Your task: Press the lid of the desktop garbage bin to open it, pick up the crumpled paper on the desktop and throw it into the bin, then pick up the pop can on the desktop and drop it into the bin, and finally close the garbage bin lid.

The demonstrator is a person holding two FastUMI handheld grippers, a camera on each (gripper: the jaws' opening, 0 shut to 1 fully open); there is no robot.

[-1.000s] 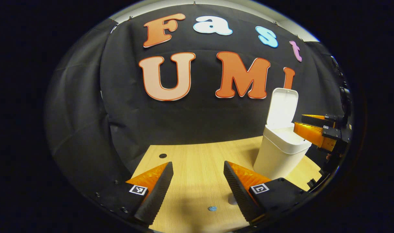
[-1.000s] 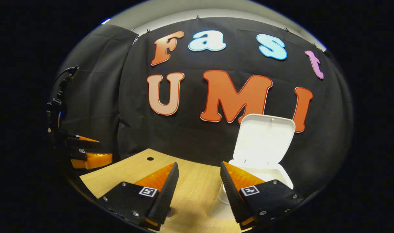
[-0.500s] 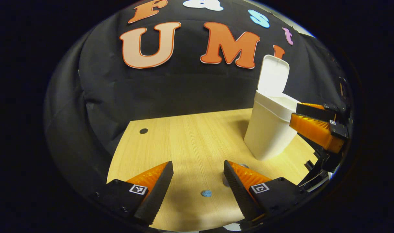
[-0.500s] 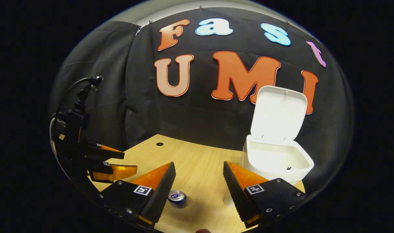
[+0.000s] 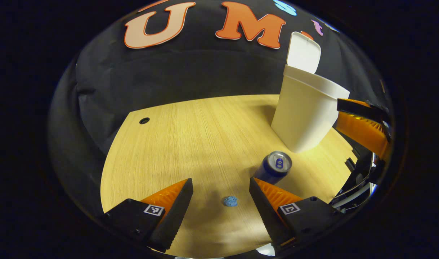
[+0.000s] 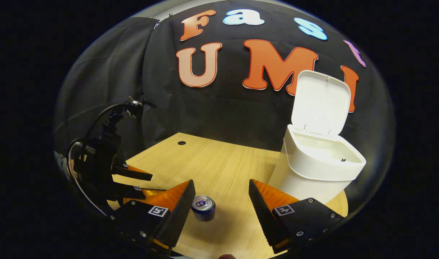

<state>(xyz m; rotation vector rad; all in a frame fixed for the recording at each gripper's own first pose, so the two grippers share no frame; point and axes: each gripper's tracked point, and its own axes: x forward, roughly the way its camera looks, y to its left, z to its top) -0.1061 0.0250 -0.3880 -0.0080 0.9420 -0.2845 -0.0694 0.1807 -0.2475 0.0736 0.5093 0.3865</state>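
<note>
Right gripper view: right gripper point(image 6: 219, 207) spread wide, empty, above pop can point(image 6: 203, 207) upright on wooden desk point(image 6: 219, 162) | garbage bin point(image 6: 314, 169) lid point(image 6: 320, 104) raised | left gripper point(image 5: 219, 205) spread wide, empty, blue scrap point(image 5: 230, 201) between its fingers.

Each gripper, left gripper point(image 5: 221, 185) and right gripper point(image 6: 219, 187), has black blocks with small screws, a little black-and-white square marker, and jagged wedge-shaped fingers.
</note>
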